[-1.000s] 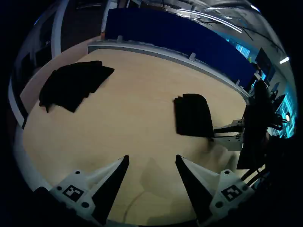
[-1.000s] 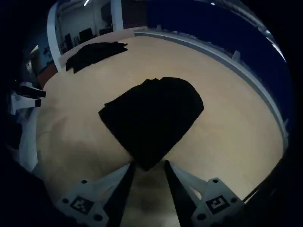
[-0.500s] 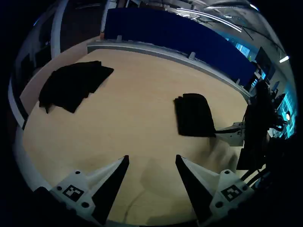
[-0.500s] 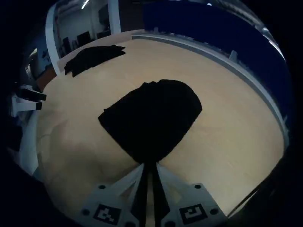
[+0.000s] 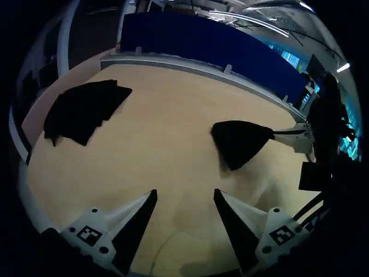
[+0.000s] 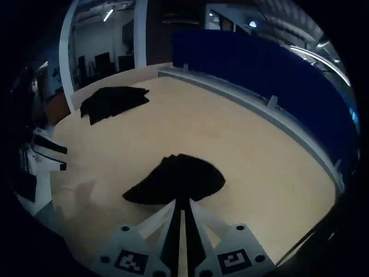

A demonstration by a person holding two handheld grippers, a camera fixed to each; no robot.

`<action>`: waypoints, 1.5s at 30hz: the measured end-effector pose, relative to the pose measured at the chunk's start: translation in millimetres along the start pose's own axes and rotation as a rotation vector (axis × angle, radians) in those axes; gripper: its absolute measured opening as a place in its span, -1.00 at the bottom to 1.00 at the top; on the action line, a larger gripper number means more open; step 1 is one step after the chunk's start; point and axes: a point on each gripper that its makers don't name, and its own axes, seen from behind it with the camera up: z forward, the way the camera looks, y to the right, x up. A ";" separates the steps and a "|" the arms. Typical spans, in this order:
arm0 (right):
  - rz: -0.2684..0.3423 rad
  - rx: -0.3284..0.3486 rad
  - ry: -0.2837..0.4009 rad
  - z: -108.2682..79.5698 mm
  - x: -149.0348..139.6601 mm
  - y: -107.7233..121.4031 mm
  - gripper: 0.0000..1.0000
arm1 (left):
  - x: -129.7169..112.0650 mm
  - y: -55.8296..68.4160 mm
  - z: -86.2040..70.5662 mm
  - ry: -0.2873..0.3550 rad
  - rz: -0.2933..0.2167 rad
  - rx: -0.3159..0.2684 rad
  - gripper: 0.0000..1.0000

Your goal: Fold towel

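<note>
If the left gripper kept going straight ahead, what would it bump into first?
Probably the bare table, in the gap between the dark cloth pile and the towel pinched by the right gripper. Depth is hard to judge here.

Big, pale wooden table (image 5: pixel 175 115). Has a grey rim (image 5: pixel 184 68) along the far side. Holds a dark pile of cloth (image 5: pixel 80 111) near one far corner. Also holds a black towel (image 5: pixel 240 141) nearer the middle, one end raised off the wood.
</note>
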 end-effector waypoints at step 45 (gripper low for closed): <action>0.162 -0.316 0.069 -158.9 2.7 214.0 -0.90 | 20.5 44.1 7.0 0.000 0.093 -0.086 0.82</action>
